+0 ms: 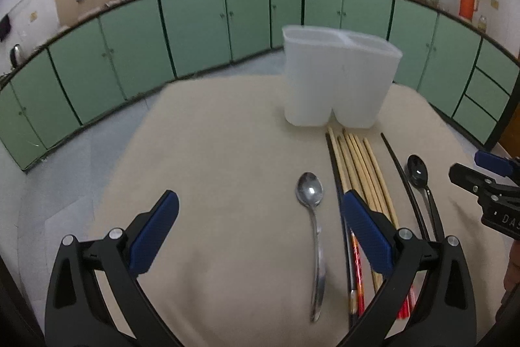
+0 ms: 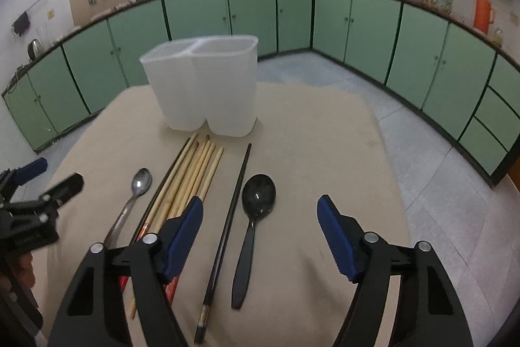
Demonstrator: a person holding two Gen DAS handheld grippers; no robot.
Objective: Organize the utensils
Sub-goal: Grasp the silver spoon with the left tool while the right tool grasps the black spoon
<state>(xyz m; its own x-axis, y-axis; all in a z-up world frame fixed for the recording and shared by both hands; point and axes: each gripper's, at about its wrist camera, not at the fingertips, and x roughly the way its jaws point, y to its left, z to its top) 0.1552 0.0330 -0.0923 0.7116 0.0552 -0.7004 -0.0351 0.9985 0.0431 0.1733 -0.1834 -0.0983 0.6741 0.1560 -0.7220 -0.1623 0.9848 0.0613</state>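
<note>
I approach with both grippers open, empty: black spoon [image 2: 253, 217] between right gripper [image 2: 260, 210] fingers; next, grasp it.

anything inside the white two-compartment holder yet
Nothing shows above the holder's rim, and no shapes show through its cloudy walls, so it looks empty. The bottoms of both compartments are hidden from both views. The spoons and chopsticks all lie on the cloth in front.

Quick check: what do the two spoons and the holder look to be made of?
Silver spoon: likely polished metal, bright mirror glint in its bowl. Black spoon: glossy, probably plastic, though coated metal is possible. Holder: translucent frosted white plastic, its divider showing faintly through the walls.
</note>
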